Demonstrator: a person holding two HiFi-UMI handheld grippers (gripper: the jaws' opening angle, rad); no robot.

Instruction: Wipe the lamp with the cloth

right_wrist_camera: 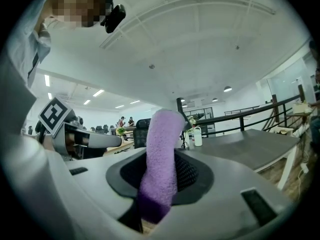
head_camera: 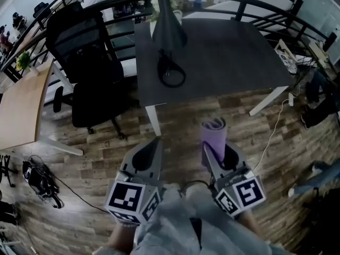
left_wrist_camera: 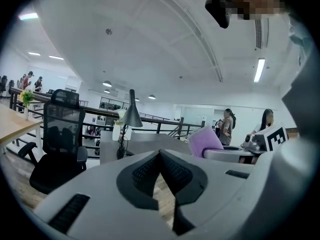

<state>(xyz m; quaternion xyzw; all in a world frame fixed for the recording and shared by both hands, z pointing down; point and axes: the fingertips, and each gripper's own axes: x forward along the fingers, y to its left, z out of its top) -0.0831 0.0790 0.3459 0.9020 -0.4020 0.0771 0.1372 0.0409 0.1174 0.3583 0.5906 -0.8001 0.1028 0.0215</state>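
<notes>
Office bench (head_camera: pixel 223 57) with lamp (head_camera: pixel 169 28) unwiped, well ahead; right gripper (head_camera: pixel 216 146) clenched on cloth (head_camera: pixel 213 129), left gripper (head_camera: pixel 155 142) closed empty.

Head view: camera above the person (head_camera: pixel 175 230), facing forward and steeply down past the left gripper (head_camera: pixel 158 139) and right gripper (head_camera: pixel 217 149), close below, to the table (head_camera: pixel 228 57) farther ahead. Gripper views: each camera sits low just behind its own jaws, tilted up toward the ceiling (left_wrist_camera: pixel 150 34); the cloth (right_wrist_camera: pixel 161 164) fills the right one's near foreground. All three share the table, lamp (head_camera: pixel 169 25) and chair (head_camera: pixel 85 52); each gripper view also catches the other gripper.
</notes>
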